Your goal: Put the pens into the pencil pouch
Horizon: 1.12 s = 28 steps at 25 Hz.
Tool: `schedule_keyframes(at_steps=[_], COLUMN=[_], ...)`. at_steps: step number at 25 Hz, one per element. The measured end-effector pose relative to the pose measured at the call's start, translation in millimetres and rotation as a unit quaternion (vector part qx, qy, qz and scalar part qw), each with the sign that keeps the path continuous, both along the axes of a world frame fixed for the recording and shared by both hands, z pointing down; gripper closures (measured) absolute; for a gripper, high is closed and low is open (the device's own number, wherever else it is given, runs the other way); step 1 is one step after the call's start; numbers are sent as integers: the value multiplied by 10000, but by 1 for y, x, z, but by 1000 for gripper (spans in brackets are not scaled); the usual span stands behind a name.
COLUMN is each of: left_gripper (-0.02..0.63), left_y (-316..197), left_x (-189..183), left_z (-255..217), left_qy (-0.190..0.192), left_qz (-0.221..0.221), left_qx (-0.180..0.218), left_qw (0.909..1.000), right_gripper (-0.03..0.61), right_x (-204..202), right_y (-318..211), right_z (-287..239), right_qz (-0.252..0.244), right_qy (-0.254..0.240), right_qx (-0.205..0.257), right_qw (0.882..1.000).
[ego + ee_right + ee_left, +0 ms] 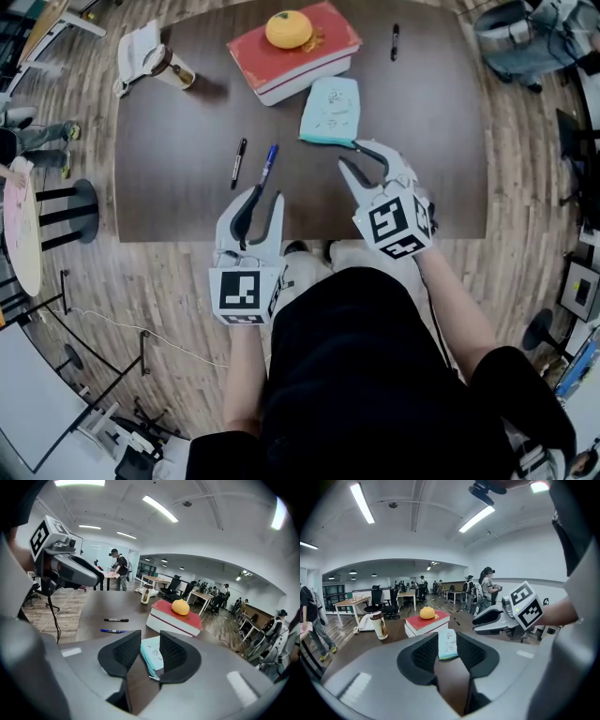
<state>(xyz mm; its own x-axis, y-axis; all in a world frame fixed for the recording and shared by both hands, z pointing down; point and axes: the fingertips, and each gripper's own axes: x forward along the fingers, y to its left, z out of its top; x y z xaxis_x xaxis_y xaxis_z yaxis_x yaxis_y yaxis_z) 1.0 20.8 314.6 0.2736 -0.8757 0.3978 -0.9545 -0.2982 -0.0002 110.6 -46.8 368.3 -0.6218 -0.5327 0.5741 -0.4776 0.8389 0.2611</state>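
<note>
Left gripper (pixel 265 199), right gripper (pixel 354 155) both released, empty
Pouch (pixel 331 111) on table (pixel 169 159), contents unseen; black pen (pixel 238 162), blue pen (pixel 268 164) left of it; third pen (pixel 395 41) far right; open office beyond

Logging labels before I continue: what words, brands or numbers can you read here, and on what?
No text is readable.
Pencil pouch: small dark prints, too small to read.
Red book: gold mark on cover, blurred.
Tumbler: nothing legible.
Left gripper and right gripper cubes: square markers, no letters.
</note>
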Motion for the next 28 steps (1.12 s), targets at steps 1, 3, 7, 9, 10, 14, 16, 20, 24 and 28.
schedule_keyframes(at_steps=[1,3,7,9,10,14,16,20,24,28], left_gripper=[497,497,496,497,497,497,497,497,497,497], left_y=[0,0,3,3,3,2,0,-8,-19,-27], left_x=[1,3,-1,-3,-4,-6,-7,-9,-14,-18], left_z=[1,4,11,15,17,26,31,42,52,62], left_qy=[3,12,59,80,96,200,226,186,196,208], left_qz=[-6,-17,-47,-35,-21,73,154,362,511,653], left_qx=[5,-1,-56,-78,-93,-184,-239,-320,-347,-372], left_qw=[10000,10000,10000,9999,9999,9996,9993,9987,9979,9970], right_gripper=[472,472,472,472,472,472,472,466,465,460], right_x=[0,1,0,-1,-1,-4,-6,-10,-13,-18], right_y=[-1,-2,-5,-8,-9,-15,-16,-19,-24,-28], right_z=[4,12,24,30,33,47,57,78,95,111], right_qz=[-18,-25,98,230,299,426,433,483,506,502], right_qy=[41,121,226,242,252,415,540,758,1036,1225], right_qx=[-3,-16,12,29,29,34,13,-101,-57,-63], right_qw=[10000,9999,9997,9994,9992,9982,9976,9959,9933,9912])
